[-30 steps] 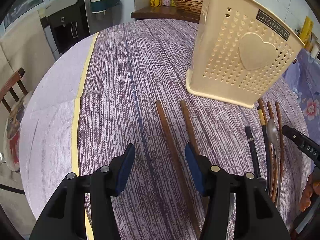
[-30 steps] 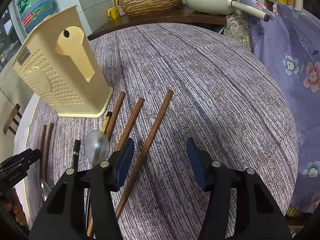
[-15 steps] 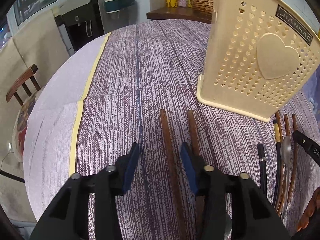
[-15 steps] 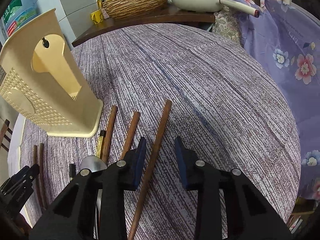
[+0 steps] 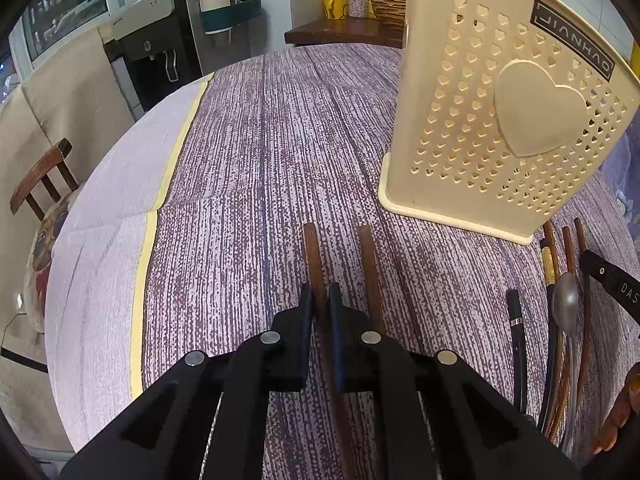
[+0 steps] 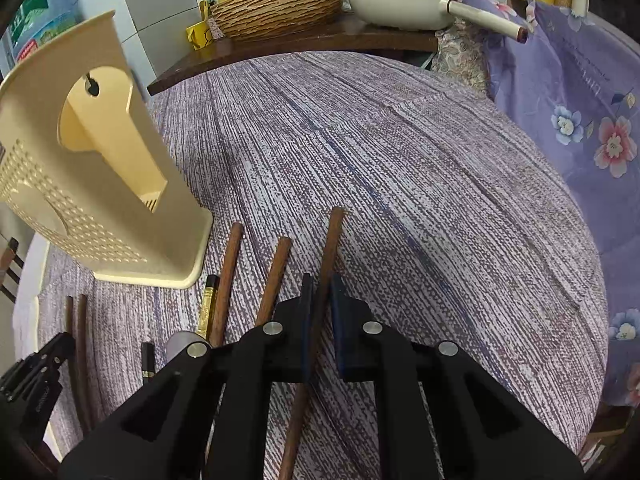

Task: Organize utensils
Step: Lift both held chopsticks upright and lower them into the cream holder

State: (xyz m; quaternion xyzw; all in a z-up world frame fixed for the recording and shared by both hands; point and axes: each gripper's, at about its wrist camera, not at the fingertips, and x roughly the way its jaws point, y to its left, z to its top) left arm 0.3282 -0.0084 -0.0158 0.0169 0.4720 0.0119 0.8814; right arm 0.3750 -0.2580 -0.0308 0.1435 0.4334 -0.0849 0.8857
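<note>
Only the right view shows the pan [image 6: 396,8] behind the holder [image 6: 100,184].

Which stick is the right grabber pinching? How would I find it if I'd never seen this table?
Find the tall cream holder on the purple tablecloth. Three brown chopsticks lie side by side just right of its base. Yours is the chopstick farthest from the holder, reaching furthest up the table, the only one between the right gripper's blue pads.
</note>
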